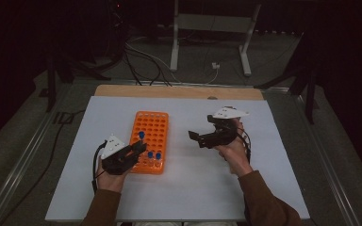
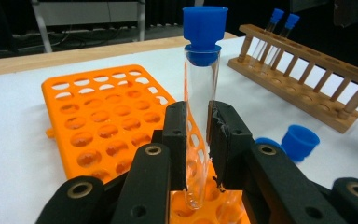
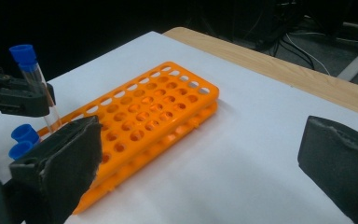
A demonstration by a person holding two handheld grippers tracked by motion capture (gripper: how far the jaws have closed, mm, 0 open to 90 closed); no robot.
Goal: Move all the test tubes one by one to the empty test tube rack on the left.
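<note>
An orange tube rack [image 1: 152, 127] lies on the white table. My left gripper [image 1: 140, 147] is shut on a clear test tube [image 2: 200, 116] with a blue cap, held upright over the rack's near end [image 2: 98, 116]. The tube's bottom hangs just above the holes. Two more blue-capped tubes [image 1: 154, 155] stand in the rack's near right corner. My right gripper [image 1: 201, 128] is to the right of the rack, open, with nothing between its jaws [image 3: 205, 158]. The right gripper view also shows the left gripper [image 3: 23, 98] holding the tube [image 3: 39, 88].
In the left gripper view a wooden tube rack [image 2: 307, 74] with two blue-capped tubes lies to the right. A bare wooden strip [image 1: 179, 92] runs along the table's far edge. Cables and a metal stand [image 1: 212, 33] lie on the floor beyond.
</note>
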